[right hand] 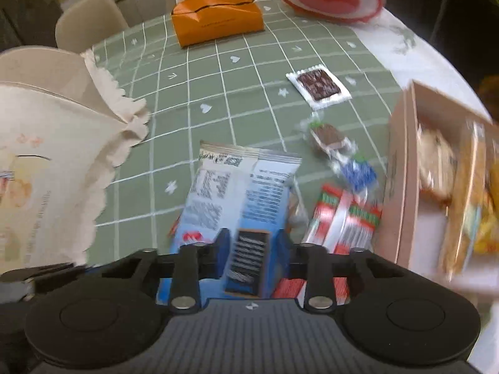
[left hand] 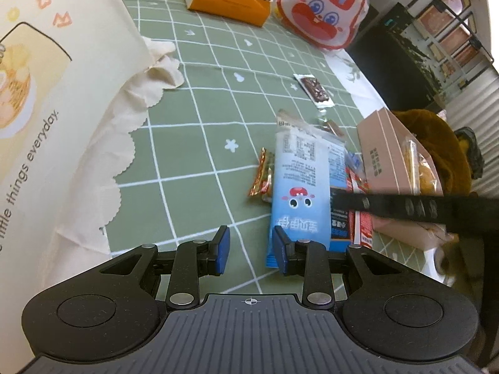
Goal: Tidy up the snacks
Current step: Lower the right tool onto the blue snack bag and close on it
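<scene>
Presently I am at the pick-up stage of sorting the snacks. My right gripper [right hand: 249,249] sits over the near end of the blue snack packet [right hand: 237,193], and its jaws stand either side of the packet's near edge; the frame is blurred, so I judge the pads to be pressing on the packet without being able to confirm it. The packet lies flat on the green checked tablecloth [right hand: 193,99], just left of the red-and-white packets [right hand: 343,218] and of the cardboard box [right hand: 402,180] at the right edge, which already holds some wrapped items.

My left gripper [left hand: 251,249] hangs with its jaws partly apart and nothing between them, near the packet's near left corner, its right pad beside the edge.

The cream paper bag [left hand: 62,109] stands at the left. A chocolate wafer packet [right hand: 318,87] lies further off, well apart from the rest.

Next, I judge, the blue packet must be lifted clear of its neighbours and carried to a container; which one, I cannot tell.
</scene>
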`<state>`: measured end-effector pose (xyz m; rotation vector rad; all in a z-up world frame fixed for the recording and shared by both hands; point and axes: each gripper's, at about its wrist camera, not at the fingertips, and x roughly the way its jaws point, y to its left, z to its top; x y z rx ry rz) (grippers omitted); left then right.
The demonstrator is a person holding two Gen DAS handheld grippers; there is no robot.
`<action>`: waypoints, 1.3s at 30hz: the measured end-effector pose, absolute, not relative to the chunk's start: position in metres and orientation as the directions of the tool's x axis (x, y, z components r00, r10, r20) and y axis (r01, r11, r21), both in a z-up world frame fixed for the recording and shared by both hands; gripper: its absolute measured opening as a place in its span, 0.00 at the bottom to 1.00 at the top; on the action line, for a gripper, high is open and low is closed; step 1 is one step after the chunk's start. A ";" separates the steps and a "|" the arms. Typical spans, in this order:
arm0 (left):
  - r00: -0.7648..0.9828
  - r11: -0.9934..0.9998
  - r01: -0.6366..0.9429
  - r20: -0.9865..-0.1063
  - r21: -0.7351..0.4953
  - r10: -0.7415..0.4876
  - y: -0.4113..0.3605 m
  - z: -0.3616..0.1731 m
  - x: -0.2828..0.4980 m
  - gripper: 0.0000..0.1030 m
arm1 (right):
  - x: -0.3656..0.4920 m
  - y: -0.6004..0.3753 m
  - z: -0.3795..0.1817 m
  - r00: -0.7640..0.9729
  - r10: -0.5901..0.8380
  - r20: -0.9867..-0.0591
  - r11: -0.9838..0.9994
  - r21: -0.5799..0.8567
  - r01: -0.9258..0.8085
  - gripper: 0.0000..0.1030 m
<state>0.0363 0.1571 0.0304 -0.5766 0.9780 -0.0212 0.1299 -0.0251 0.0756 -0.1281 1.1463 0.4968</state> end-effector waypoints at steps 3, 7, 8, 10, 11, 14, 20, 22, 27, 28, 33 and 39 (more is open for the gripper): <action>0.570 0.839 -0.231 -0.768 -0.492 -0.294 0.156 0.028 0.035 0.33 | 0.111 -0.036 0.071 0.312 0.302 -0.901 0.891 0.151 -0.427 0.23; 0.570 0.838 -0.202 -0.756 -0.508 -0.321 0.147 0.029 0.039 0.33 | 0.093 -0.056 0.064 0.323 0.281 -0.904 0.912 0.146 -0.384 0.23; 0.574 0.837 -0.200 -0.753 -0.509 -0.321 0.146 0.030 0.040 0.33 | 0.090 -0.062 0.064 0.329 0.288 -0.900 0.915 0.158 -0.371 0.23; 0.588 0.845 -0.215 -0.756 -0.490 -0.288 0.145 0.033 0.039 0.33 | 0.084 -0.068 0.070 0.352 0.311 -0.883 0.915 0.177 -0.364 0.28; 0.590 0.856 -0.225 -0.764 -0.466 -0.261 0.145 0.036 0.039 0.33 | 0.082 -0.068 0.074 0.364 0.327 -0.872 0.910 0.186 -0.371 0.42; 0.590 0.892 -0.263 -0.793 -0.367 -0.152 0.149 0.044 0.033 0.33 | 0.076 -0.054 0.083 0.408 0.349 -0.844 0.891 0.164 -0.424 0.65; 0.580 0.903 -0.331 -0.814 -0.272 -0.032 0.165 0.050 0.023 0.33 | 0.095 -0.013 0.065 0.478 0.309 -0.822 0.917 0.124 -0.379 0.65; 0.579 0.902 -0.340 -0.815 -0.265 -0.021 0.171 0.051 0.019 0.33 | 0.104 -0.003 0.054 0.471 0.295 -0.831 0.924 0.123 -0.363 0.67; 0.575 0.897 -0.354 -0.818 -0.264 -0.014 0.178 0.051 0.018 0.33 | 0.106 0.010 0.044 0.423 0.317 -0.849 0.896 0.122 -0.426 0.84; 0.575 0.898 -0.352 -0.818 -0.262 -0.013 0.177 0.051 0.019 0.33 | 0.106 0.011 0.043 0.413 0.320 -0.853 0.892 0.125 -0.434 0.84; 0.574 0.912 -0.332 -0.819 -0.240 -0.007 0.172 0.051 0.021 0.33 | 0.103 0.009 0.044 0.418 0.322 -0.849 0.895 0.129 -0.428 0.84; 0.578 0.902 -0.354 -0.816 -0.247 0.004 0.180 0.052 0.019 0.33 | 0.081 0.024 0.060 0.557 0.251 -0.791 0.881 -0.052 -0.471 0.84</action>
